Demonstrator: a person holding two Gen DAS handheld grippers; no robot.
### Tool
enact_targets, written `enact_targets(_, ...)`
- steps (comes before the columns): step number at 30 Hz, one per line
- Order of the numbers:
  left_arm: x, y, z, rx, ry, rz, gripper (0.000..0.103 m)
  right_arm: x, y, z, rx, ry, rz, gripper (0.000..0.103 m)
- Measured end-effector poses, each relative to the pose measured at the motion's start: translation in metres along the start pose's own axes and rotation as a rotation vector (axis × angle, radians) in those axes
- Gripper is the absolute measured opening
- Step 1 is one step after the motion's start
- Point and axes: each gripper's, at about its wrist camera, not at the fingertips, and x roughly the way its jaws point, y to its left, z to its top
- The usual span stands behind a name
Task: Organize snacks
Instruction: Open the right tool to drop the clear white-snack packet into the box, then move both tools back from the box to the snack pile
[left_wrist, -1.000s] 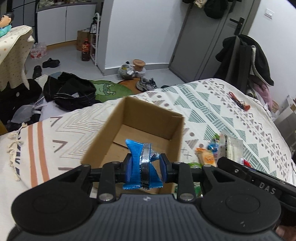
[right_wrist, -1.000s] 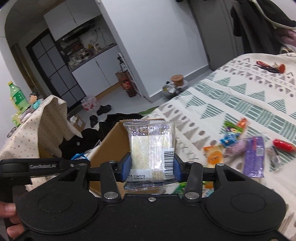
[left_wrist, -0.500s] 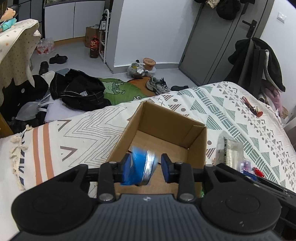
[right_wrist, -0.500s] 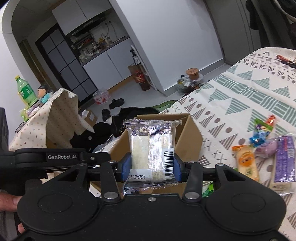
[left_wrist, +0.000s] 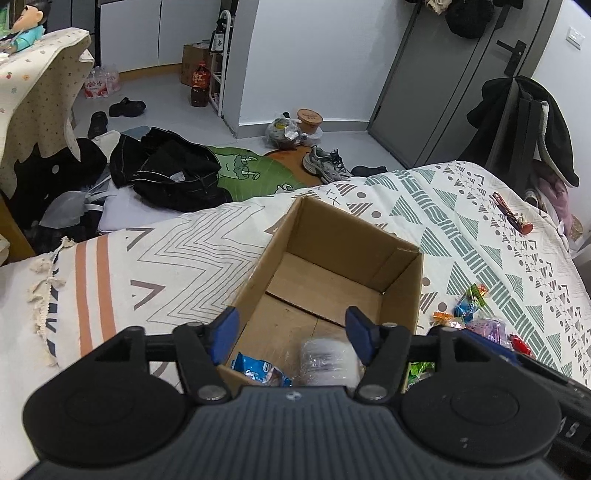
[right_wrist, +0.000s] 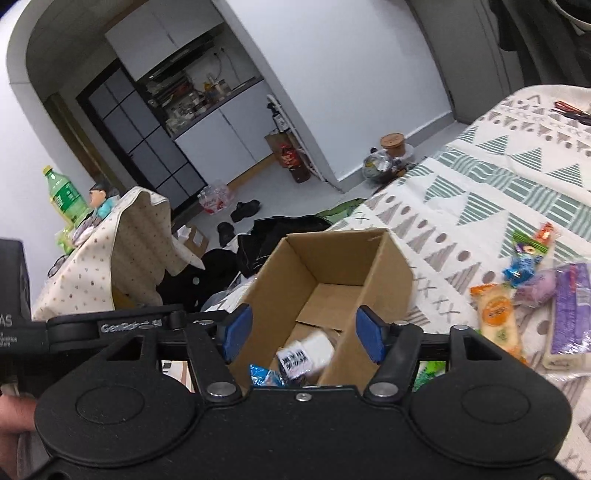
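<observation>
An open cardboard box (left_wrist: 400, 291) (right_wrist: 384, 284) sits on the patterned bedspread. A blue snack packet (left_wrist: 255, 371) (right_wrist: 264, 374) and a clear-wrapped white cake packet (left_wrist: 327, 360) (right_wrist: 308, 350) lie in its near end. My left gripper (left_wrist: 291, 328) is open and empty above the near end of the box. My right gripper (right_wrist: 303, 332) is open and empty above the same end. Several loose snacks (right_wrist: 532, 295) (left_wrist: 469, 314) lie on the bedspread right of the box.
The bed edge runs behind the box; past it the floor holds black clothes (left_wrist: 173, 166), a green rug (left_wrist: 247, 173) and shoes (left_wrist: 325, 162). A cloth-covered table (right_wrist: 110, 251) stands at left. A red item (left_wrist: 509, 214) lies farther back on the bed.
Both grippers opened and dropped their packets. The blue packet and the white cake packet now lie in the box. Both grippers have moved in over the box.
</observation>
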Motion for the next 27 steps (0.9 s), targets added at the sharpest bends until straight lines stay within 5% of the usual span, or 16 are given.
enact_targets(17, -0.024, -0.026, -0.014, 0.021, -0.003, -0.046, 0.088, -0.06, -0.016, 0.008, -0.055, 0.011, -0.122, 0.078)
enact_targets(27, -0.037, -0.054, -0.026, 0.06, 0.004, -0.091, 0.097, -0.093, -0.04, 0.01, -0.082, -0.014, -0.195, 0.103)
